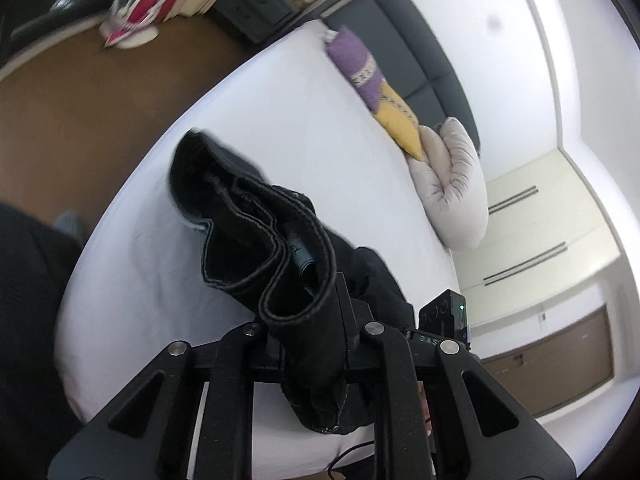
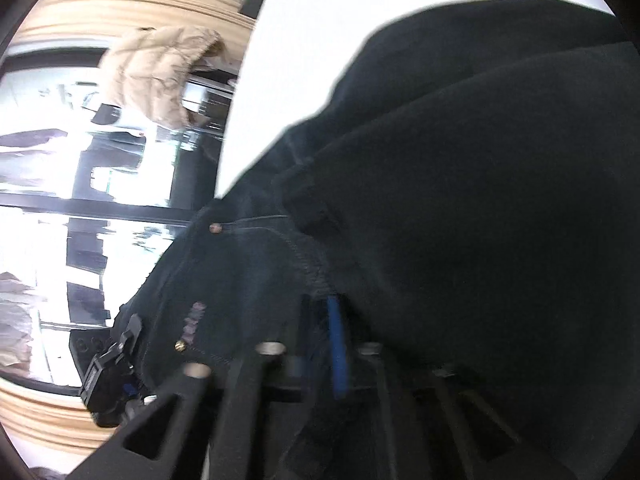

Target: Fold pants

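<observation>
Evidently, the left gripper (image 1: 316,308) pinched the pants (image 1: 256,236) hem above the bed (image 1: 280,112) edge for folding; the right gripper (image 2: 320,344) fingers' state was unclear.

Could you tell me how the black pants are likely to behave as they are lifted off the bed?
The black pants will probably flop: the hem held in the left claw curls and sags over it. The thick stitched seams suggest heavy denim, so the hanging part may drag on the white bed. Slipping seems unlikely, since the cloth bunches thickly between the pads.
</observation>
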A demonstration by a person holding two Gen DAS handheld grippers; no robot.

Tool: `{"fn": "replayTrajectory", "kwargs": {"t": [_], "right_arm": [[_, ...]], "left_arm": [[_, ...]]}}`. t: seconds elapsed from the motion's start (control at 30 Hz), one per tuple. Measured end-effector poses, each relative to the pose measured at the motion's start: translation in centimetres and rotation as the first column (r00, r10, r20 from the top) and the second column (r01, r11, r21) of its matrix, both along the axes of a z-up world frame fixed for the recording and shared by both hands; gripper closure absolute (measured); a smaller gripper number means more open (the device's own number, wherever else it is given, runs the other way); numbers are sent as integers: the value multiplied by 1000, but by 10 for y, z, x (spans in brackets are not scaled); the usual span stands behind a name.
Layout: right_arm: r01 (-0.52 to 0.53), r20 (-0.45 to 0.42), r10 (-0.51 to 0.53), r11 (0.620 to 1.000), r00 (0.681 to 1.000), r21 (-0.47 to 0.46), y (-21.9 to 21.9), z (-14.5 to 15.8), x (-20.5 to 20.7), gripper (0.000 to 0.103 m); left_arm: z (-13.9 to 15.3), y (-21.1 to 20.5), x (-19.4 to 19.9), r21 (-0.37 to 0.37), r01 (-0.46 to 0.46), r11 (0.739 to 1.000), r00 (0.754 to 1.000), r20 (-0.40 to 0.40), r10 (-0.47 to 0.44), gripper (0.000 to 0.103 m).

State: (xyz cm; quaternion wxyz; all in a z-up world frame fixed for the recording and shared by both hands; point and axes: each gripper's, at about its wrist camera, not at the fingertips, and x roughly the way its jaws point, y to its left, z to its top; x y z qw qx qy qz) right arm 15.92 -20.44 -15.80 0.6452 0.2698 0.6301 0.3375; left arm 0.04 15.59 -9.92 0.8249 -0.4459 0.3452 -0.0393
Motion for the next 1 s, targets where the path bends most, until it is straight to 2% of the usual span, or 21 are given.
{"fn": "replayTrajectory", "kwargs": {"t": [0.03, 0.07, 0.17, 0.2, 0.27, 0.3, 0.33, 0.4, 0.5, 0.57, 0.63, 0.67, 0.77, 0.9, 1.0], "right_arm": [[11, 11, -11, 1000, 1000, 17, -5, 5, 0, 60], [22, 27, -23, 999, 999, 25, -10, 11, 0, 55], [44, 56, -47, 997, 997, 63, -34, 25, 6, 53], [57, 62, -62, 995, 996, 84, -45, 29, 9, 52], [96, 61, -105, 986, 993, 133, -72, 33, 16, 44], [112, 59, -121, 983, 991, 143, -83, 34, 17, 39], [134, 59, -145, 979, 988, 153, -98, 34, 19, 36], [168, 57, -181, 969, 982, 181, -124, 35, 18, 33], [208, 42, -220, 957, 974, 204, -156, 32, 11, 27], [214, 30, -226, 952, 974, 218, -167, 29, 4, 23], [219, 15, -228, 951, 974, 220, -173, 25, -1, 22], [223, 11, -231, 950, 973, 218, -173, 24, -3, 21], [213, 14, -219, 961, 976, 178, -166, 23, -9, 18], [146, -2, -146, 989, 989, 30, -147, 21, -10, 20], [141, -2, -141, 987, 990, 73, -146, 24, -12, 20]], "left_arm": [[10, -5, 5, 12, 9, 1000, 1000, 8, -9, 88], [19, -11, 14, 29, 19, 999, 1000, 16, -20, 88], [61, -51, 51, 158, 99, 982, 992, 60, -110, 88], [74, -77, 67, 225, 154, 962, 982, 72, -174, 88], [87, -132, 90, 356, 274, 893, 947, 59, -315, 88], [87, -171, 98, 448, 353, 821, 913, 27, -407, 88], [83, -198, 99, 515, 397, 760, 886, 2, -464, 88], [57, -255, 95, 637, 483, 601, 819, -85, -568, 88], [21, -293, 93, 632, 590, 502, 749, -197, -633, 89], [13, -310, 92, 659, 612, 438, 720, -234, -654, 89], [12, -324, 100, 679, 613, 404, 709, -247, -661, 89], [12, -330, 101, 699, 609, 375, 703, -257, -663, 89], [11, -341, 107, 731, 597, 330, 698, -271, -663, 89], [10, -348, 80, 765, 574, 293, 695, -266, -668, 89], [1, -355, 58, 784, 564, 260, 686, -269, -676, 89]]}}
